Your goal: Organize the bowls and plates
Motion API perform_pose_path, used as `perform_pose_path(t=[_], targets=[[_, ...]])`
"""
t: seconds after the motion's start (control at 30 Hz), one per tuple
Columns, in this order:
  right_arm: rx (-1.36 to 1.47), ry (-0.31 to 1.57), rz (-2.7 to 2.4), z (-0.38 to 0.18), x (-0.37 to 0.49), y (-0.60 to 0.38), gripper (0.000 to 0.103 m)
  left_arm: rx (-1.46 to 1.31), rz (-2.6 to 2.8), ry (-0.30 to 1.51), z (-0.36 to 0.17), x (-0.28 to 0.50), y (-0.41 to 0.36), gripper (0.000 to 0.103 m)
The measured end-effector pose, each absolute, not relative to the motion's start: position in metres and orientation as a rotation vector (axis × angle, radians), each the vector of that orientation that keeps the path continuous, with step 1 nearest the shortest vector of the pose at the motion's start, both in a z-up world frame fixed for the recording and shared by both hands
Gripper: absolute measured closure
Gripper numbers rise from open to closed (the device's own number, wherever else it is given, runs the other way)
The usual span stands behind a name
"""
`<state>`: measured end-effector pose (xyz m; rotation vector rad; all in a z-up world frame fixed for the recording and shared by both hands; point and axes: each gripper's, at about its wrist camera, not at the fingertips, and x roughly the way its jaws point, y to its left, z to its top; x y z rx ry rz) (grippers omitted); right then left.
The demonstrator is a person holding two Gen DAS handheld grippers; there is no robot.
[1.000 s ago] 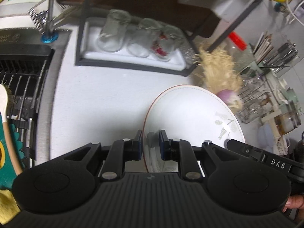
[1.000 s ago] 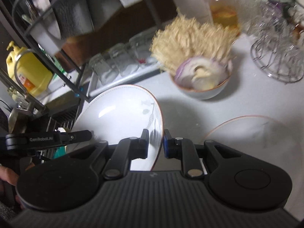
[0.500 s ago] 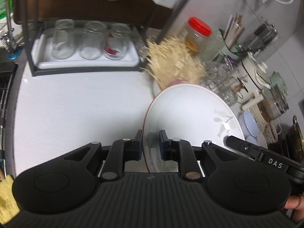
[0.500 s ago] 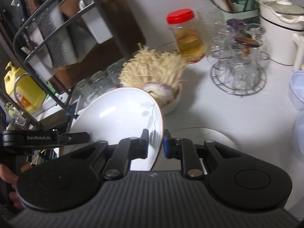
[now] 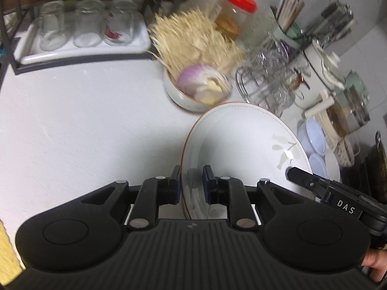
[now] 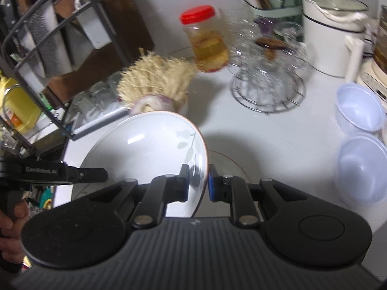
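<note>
A white plate with a brown rim and a leaf print hangs above the white counter, carried by both grippers. My left gripper is shut on its left rim. My right gripper is shut on its right rim, and the plate fills the lower left of that view. Under the right gripper a second plate lies flat on the counter, mostly hidden. Two pale blue plastic bowls stand at the right. A ceramic bowl holding onion and dried noodles stands behind the carried plate.
A tray of upturned glasses sits at the back left under a dark rack. A red-lidded jar, a wire stand of glasses, a white kettle and a utensil holder crowd the back. A person's hand grips the left handle.
Both grippers have carried the plate to the right along the counter, away from the sink rack. The blue bowls, kettle and flat plate have come into view.
</note>
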<state>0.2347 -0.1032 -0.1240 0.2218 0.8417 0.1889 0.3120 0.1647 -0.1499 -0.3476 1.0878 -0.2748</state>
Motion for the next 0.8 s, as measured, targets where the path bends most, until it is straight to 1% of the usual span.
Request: perform_pose_path(t=[0.27, 0.8], targets=[[0.218, 0.895, 0.164, -0.149, 0.227, -0.126, 0.084, -0.341, -0.291, 1.193, -0.177, 0.319, 0.138, 0.082], [0.222, 0.919, 0.142, -0.178, 0.229, -0.142, 0.084, -0.268, -0.233, 1.265, -0.198, 0.331, 0.106, 0.077]])
